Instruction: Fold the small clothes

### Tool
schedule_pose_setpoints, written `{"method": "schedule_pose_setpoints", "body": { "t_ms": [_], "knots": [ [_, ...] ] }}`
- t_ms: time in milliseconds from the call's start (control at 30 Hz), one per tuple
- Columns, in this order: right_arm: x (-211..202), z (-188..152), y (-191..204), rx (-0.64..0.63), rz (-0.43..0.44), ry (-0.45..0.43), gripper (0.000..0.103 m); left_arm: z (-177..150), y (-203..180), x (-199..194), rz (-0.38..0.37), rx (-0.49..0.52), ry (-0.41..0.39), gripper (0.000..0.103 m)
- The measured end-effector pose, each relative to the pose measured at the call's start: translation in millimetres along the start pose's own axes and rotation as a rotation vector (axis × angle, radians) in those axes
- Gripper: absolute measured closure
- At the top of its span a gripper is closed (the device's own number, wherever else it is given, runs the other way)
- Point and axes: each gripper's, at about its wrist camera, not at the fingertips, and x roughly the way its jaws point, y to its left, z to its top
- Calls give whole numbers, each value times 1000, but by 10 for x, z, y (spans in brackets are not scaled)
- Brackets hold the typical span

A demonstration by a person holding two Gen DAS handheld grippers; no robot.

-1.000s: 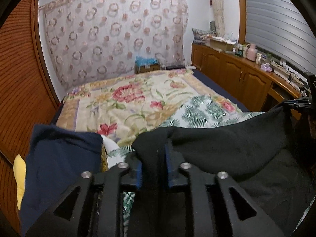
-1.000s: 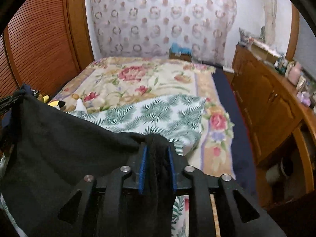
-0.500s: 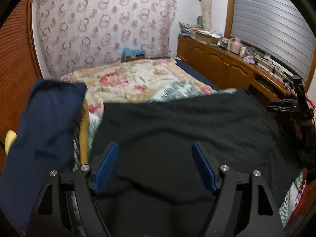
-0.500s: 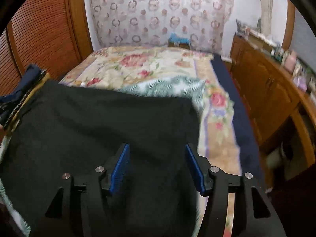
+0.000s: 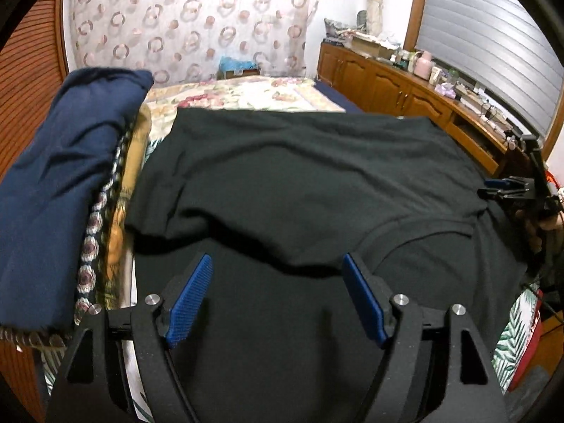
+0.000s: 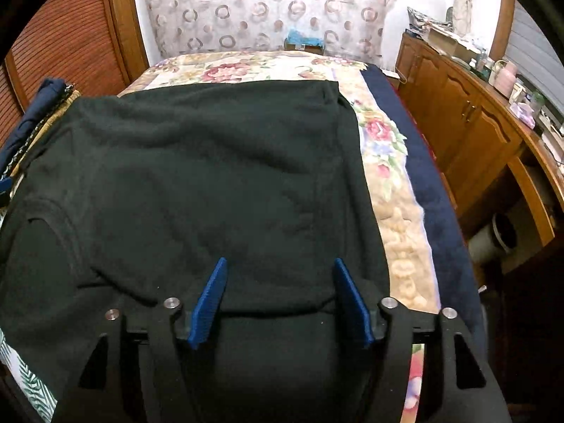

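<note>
A black garment (image 5: 299,183) lies spread on the bed, its upper layer folded over and ending in a loose edge just ahead of my fingers. My left gripper (image 5: 277,261) hovers over its near left part, open, its blue pads (image 5: 190,299) wide apart and gripping nothing. In the right wrist view the same black garment (image 6: 197,176) fills the middle. My right gripper (image 6: 280,264) is over its near right part, and its jaws are opening with only flat cloth beneath them. The right gripper (image 5: 511,190) also shows at the right edge of the left wrist view.
A stack of folded clothes topped by a navy garment (image 5: 70,176) sits to the left of the black one. The floral bedspread (image 6: 387,162) runs on behind and to the right. A wooden cabinet (image 6: 469,134) with clutter on top lines the right wall.
Both grippers were shut on the black garment's edge and held it up. They have let go and opened, moved forward and down, and the garment now lies folded on the bed.
</note>
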Motion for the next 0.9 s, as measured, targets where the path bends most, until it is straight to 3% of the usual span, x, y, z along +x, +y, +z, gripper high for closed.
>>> {"method": "schedule_pose_setpoints", "body": {
  "t_ms": [200,467,700,900],
  "knots": [
    [-72,-20,-90,48,5,48,31,-66,29,137,16,-9,47,26],
    [-95,-155,-98,32,27,18,32,-95,-10,252,38,9,60,26],
    [83,-138,-2,26,37,-23,68,-82,-83,332,80,42,70,22],
    [96,-266,59,13,18,-77,70,-69,-98,343,79,46,78,22]
  ]
}}
